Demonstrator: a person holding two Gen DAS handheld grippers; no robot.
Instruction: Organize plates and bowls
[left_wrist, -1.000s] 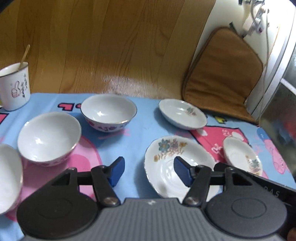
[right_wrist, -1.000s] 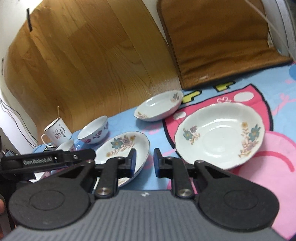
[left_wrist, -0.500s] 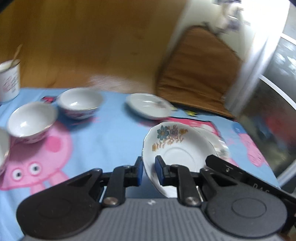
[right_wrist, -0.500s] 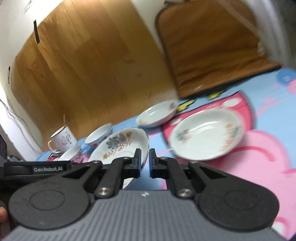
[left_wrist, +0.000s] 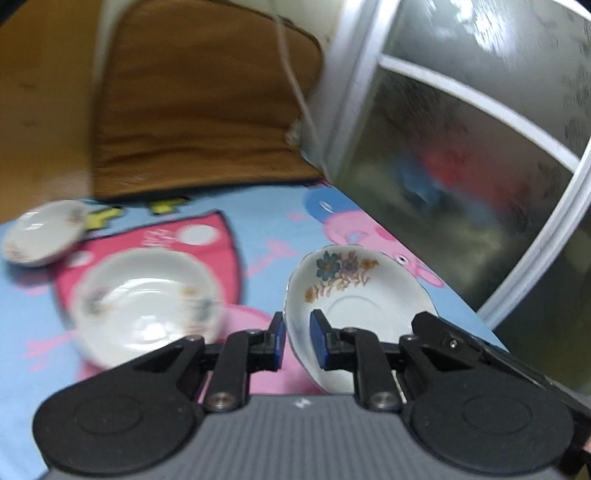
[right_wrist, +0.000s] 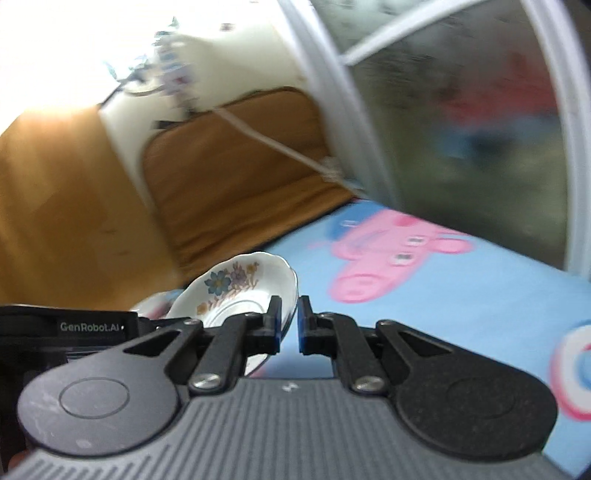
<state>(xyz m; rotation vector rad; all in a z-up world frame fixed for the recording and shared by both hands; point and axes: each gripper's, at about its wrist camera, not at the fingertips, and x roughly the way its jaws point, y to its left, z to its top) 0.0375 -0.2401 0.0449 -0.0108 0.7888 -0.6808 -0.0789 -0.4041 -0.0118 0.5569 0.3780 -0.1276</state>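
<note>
My left gripper (left_wrist: 297, 341) is shut on the left rim of a white floral plate (left_wrist: 354, 295) and holds it tilted above the cloth. The same floral plate (right_wrist: 236, 291) shows in the right wrist view, where my right gripper (right_wrist: 290, 325) is shut on its right rim. A second white plate (left_wrist: 147, 299) lies flat on the pink patch of the tablecloth (left_wrist: 258, 221), left of the held plate. A small white dish (left_wrist: 42, 232) sits at the far left.
A frosted glass door with a white frame (left_wrist: 480, 158) stands close on the right, also in the right wrist view (right_wrist: 461, 122). A brown cushion (left_wrist: 199, 110) leans against the wall behind the table. A white cable (left_wrist: 291, 74) hangs over it.
Both grippers have swung right with the floral plate lifted between them. The bowls and mug have left view; the glass door now fills the right side.
</note>
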